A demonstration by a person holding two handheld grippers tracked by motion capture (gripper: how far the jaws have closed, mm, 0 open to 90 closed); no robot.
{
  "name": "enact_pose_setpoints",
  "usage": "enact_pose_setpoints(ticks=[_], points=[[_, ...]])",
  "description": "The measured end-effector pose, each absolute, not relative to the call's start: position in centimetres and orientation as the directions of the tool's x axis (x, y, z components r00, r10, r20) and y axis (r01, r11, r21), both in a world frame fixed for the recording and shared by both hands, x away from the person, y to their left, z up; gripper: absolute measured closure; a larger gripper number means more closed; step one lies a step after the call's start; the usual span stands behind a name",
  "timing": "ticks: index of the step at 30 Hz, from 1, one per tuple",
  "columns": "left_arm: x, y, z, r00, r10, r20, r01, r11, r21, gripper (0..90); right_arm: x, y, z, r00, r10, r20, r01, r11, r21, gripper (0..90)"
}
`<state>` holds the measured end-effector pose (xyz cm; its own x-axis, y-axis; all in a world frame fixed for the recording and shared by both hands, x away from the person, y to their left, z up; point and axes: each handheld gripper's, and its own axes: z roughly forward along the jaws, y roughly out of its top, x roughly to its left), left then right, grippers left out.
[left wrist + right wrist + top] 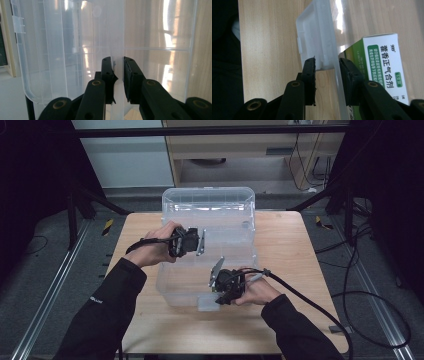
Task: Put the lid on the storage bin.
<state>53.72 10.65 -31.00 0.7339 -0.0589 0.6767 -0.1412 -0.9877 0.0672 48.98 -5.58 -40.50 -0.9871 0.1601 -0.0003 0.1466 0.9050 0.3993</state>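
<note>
A clear plastic storage box [235,220] stands on the wooden table [290,245]. My left gripper [198,242] reaches in from the left at the box's left rim. In the left gripper view its jaws [117,62] stand astride the thin clear wall [123,37] and are shut on it. My right gripper [219,292] is at the box's front edge. There its jaws [327,63] are shut on the translucent white latch [317,37]. A white and green medicine carton [384,67] lies inside the box, just past the right jaw.
Bare wooden tabletop [269,37] lies to the left of the latch. Black cables [310,300] trail from the right gripper across the table's right side. Dark stands and a metal floor rail [55,285] flank the table; a cabinet [240,150] stands behind it.
</note>
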Motion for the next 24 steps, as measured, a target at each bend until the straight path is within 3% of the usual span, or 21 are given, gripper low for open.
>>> enact_pose_setpoints(ticks=[12,24], points=[[52.9,10.6,-31.3,0.733,-0.081,0.675,-0.175,-0.982,0.072,78.9,48.9,-5.6,-40.5,-0.987,0.161,0.001,0.148,0.904,0.402,67.2],[51.4,10.9,-31.5,0.723,-0.060,0.689,-0.150,-0.986,0.072,79.0,48.9,-5.7,-40.6,-0.988,0.155,-0.011,0.137,0.902,0.409,67.2]])
